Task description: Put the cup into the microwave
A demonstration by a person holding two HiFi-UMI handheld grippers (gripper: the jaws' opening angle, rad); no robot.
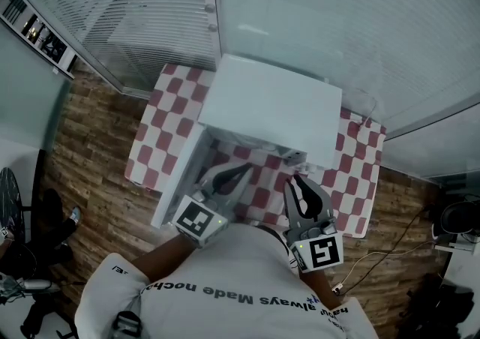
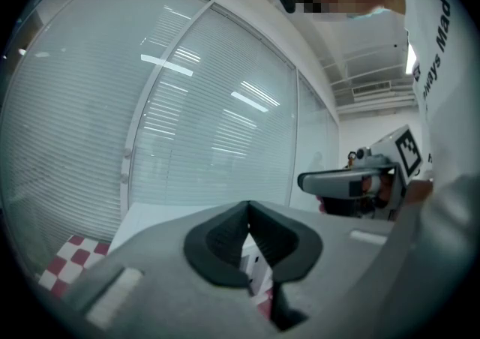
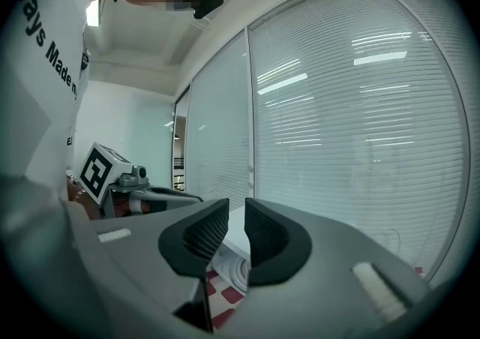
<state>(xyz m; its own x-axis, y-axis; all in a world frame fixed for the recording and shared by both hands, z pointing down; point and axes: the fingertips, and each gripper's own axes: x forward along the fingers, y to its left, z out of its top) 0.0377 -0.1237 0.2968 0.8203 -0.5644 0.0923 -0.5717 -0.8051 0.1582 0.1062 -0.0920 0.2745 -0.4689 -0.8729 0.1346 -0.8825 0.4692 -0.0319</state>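
Cup not plainly in sight: a pale ringed round [image 3: 234,274] low past the right claw [image 3: 236,217], at the microwave [image 1: 270,105] mouth, may be it. Door [image 1: 178,176] stands swung open leftward. Left claw [image 1: 231,174] is pinched tip to tip, the right a narrow slit apart, both empty, before the opening. That fits a cup set inside, or one yet to fetch. Checked cloth covers the table [image 1: 161,116]; plank floor [image 1: 90,150], blinded glass walls [image 1: 337,22]

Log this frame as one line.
left gripper: shut, empty | right gripper: narrow gap, empty | microwave: door open, on checkered table | cup: not clearly seen
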